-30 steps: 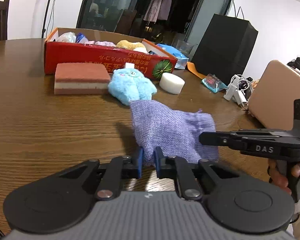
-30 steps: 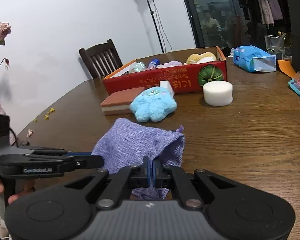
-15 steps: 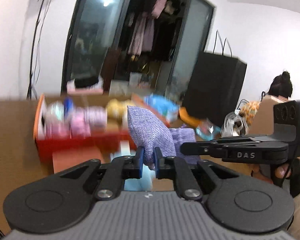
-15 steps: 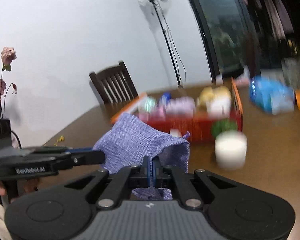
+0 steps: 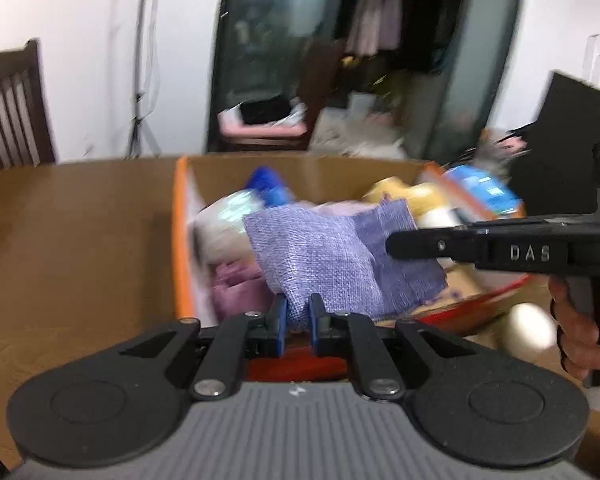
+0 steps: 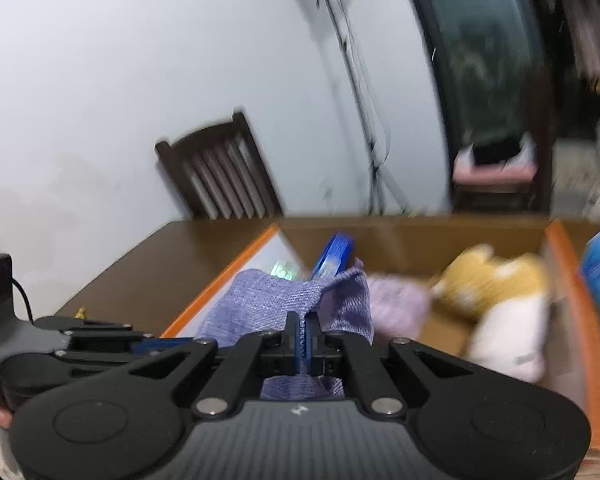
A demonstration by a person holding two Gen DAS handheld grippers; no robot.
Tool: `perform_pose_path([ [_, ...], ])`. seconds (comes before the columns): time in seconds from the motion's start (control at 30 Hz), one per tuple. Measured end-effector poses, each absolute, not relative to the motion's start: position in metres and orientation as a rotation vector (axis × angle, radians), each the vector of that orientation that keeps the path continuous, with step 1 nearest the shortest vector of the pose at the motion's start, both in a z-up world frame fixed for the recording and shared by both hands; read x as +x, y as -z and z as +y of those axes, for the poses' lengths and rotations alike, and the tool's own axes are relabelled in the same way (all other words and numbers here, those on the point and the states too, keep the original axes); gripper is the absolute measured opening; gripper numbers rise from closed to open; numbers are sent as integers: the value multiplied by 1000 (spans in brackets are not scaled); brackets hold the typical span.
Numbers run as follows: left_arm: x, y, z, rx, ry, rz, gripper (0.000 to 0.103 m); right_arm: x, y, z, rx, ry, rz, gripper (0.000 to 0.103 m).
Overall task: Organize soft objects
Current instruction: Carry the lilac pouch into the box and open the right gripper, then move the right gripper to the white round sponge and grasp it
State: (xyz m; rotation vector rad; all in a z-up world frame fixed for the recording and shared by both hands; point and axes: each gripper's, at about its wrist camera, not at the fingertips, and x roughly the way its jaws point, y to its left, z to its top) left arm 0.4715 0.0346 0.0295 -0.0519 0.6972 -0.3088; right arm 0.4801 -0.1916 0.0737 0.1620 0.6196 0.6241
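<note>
Both grippers hold a purple woven pouch [image 5: 332,256] in the air over the open red-and-orange cardboard box [image 5: 179,240]. My left gripper [image 5: 298,320] is shut on the pouch's near left edge. My right gripper [image 6: 303,332] is shut on its other edge; the pouch also shows in the right wrist view [image 6: 268,304]. The right gripper's body [image 5: 500,246] crosses the left wrist view at the right. Inside the box lie a yellow plush [image 6: 496,284], a pink cloth [image 5: 240,284], a white packet [image 5: 224,228] and a blue item [image 6: 334,254].
The box sits on a brown wooden table [image 5: 72,248]. A white round sponge [image 5: 530,330] lies by the box's near right corner. A blue packet [image 5: 484,192] lies beyond the box. A dark wooden chair [image 6: 220,176] stands at the far table edge.
Both grippers have lifted the pouch off the table and carried it forward; it now hangs over the box. The blue plush and sponge block have dropped out of view.
</note>
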Motion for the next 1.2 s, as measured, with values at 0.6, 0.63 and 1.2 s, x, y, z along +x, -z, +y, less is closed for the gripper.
perform_pose_path([
  [0.6, 464, -46, 50, -16, 289, 645, 50, 502, -36, -163, 196, -687, 802, 34],
  [0.63, 461, -51, 53, -22, 282, 630, 50, 502, -38, -165, 184, -678, 799, 39],
  [1.2, 312, -87, 20, 2, 184, 360, 70, 361, -122, -284, 32, -258, 415, 83],
])
